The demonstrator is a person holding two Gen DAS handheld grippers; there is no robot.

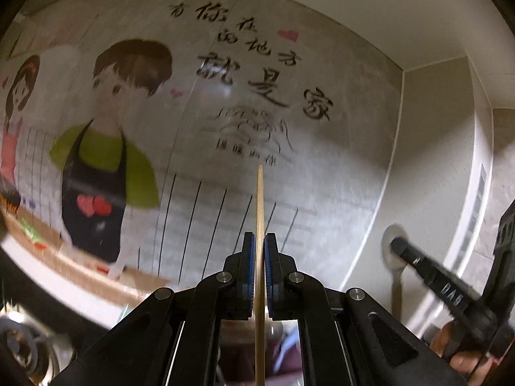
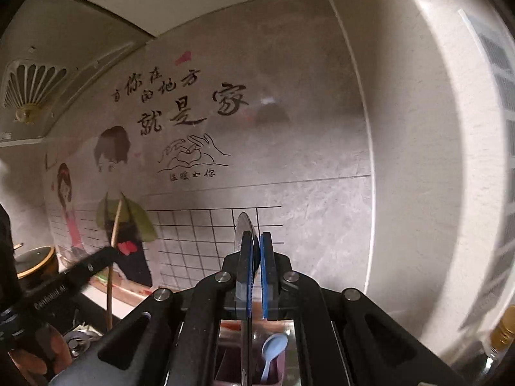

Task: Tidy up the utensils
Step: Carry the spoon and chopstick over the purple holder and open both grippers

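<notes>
My left gripper (image 1: 259, 241) is shut on a wooden chopstick (image 1: 259, 206) that stands upright between its blue pads, its tip pointing at the wall. It also shows in the right wrist view (image 2: 115, 225), held by the left gripper (image 2: 107, 252). My right gripper (image 2: 256, 241) is shut on a metal spoon (image 2: 243, 228), its bowl sticking up above the pads. The right gripper shows in the left wrist view (image 1: 397, 244) with the spoon's bowl (image 1: 388, 251). Below the right gripper a pinkish utensil holder (image 2: 276, 370) holds a light blue plastic spoon (image 2: 272, 350).
A tiled wall with a cartoon couple sticker (image 1: 106, 148) and black writing is straight ahead. A range hood (image 2: 32, 90) hangs at the upper left. A dark pot (image 2: 33, 260) and a sink drain (image 2: 75, 337) are at the lower left. A bottle cap (image 2: 502, 331) sits at the right.
</notes>
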